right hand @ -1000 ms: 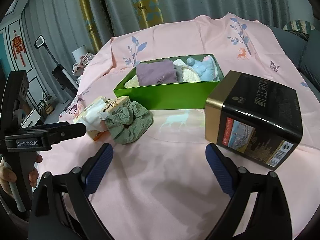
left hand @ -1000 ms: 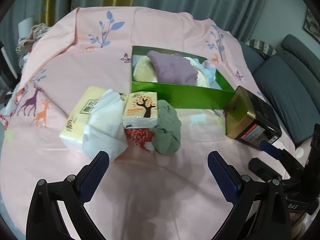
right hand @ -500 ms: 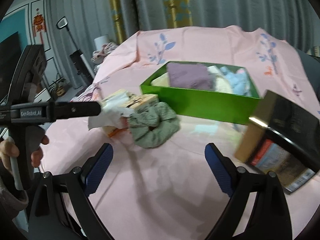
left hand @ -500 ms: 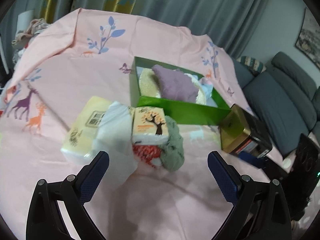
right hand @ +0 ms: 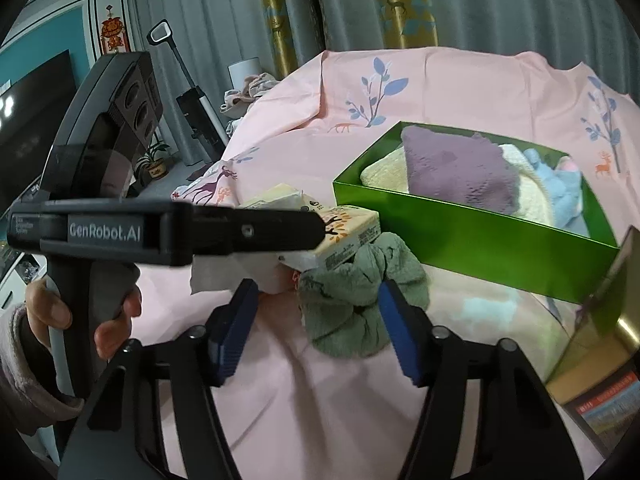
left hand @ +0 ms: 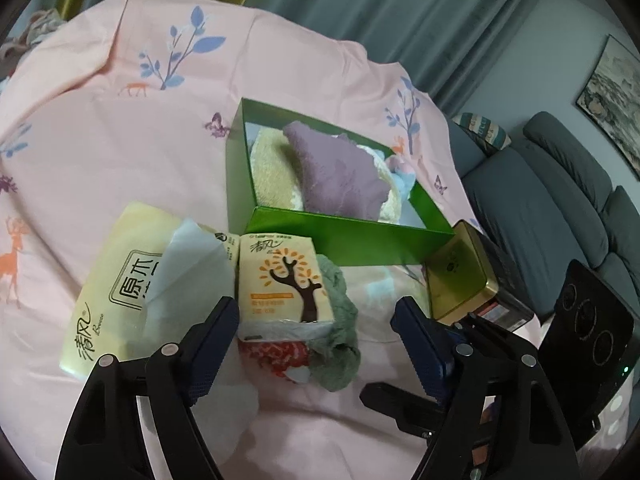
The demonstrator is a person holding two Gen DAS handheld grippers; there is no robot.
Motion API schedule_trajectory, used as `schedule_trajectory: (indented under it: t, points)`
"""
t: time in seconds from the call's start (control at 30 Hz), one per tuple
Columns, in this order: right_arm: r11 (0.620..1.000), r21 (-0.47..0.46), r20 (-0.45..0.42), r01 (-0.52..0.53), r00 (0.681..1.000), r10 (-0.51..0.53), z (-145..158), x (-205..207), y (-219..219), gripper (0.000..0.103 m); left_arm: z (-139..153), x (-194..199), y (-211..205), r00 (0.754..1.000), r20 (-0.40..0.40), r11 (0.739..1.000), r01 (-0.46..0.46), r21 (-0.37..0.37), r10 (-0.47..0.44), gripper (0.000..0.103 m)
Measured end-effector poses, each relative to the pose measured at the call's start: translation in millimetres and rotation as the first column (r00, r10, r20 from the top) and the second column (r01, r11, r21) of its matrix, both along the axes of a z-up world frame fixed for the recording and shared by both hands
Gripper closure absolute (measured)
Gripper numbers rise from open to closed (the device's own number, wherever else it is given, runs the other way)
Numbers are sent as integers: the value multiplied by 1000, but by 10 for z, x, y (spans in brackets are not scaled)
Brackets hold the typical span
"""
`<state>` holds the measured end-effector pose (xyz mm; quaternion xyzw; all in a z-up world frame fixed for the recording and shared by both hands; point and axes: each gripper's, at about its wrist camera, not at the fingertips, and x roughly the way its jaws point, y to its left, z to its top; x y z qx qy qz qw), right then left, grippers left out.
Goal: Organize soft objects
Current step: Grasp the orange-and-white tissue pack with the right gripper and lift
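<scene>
Scrunchie of grey-green plush (right hand: 356, 300) lies on pink worktop cloth (right hand: 460, 92) before green box (right hand: 472, 236); my right claw (right hand: 316, 328) is closing around it, left claw (left hand: 316, 344) closing toward tissue packet (left hand: 282, 280), neither gripping.

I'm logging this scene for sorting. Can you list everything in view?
box: 1, green, mid-cloth, holds towels
towels: purple, cream, pale blue, in box
scrunchie: 1, grey-green, between right tongs' closing jaws
tissue packs: 2, yellow, left of scrunchie
tin: 1, gold and black, right of box
cloth: 1, pink, printed, under everything
sofa: grey, far right
left tongs: closing, empty
right tongs: not yet gripping
hand: on left tongs' handle
</scene>
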<state>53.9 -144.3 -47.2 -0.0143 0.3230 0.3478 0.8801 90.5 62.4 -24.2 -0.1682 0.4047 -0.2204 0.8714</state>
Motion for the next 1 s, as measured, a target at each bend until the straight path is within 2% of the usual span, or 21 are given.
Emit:
schedule_trajectory:
  t: [0.37,0.43,0.47,0.6,0.7,0.87,1.0]
  points:
    - [998,-35,33,-57,998,58,54,225,199,47,-101,220,81,994,-106,993,13,-113,-25,24]
    - [996,-35,15,-77,997,78,46,293,236,51,-122,254,94,992,-127,993,6,-121,-21,30]
    - [996,-34,9,-86,996,86,42,313,246,57,-130,263,114,991,-135,992,-1,-127,-17,35]
    - [993,-74,4,-87,996,87,1,391,304,68,-176,294,198,986,-166,991,-39,-131,17,54]
    - [994,-79,-11,-80,997,79,-38,425,287,71,-204,308,229,984,-178,990,-48,-133,24,61]
    - [997,-57,-57,-53,997,50,-106,467,222,72,-223,315,189,982,-185,994,-51,-100,31,65]
    - [996,-67,-39,-51,998,48,-90,416,256,75,-214,303,166,983,-182,995,-46,-88,29,65]
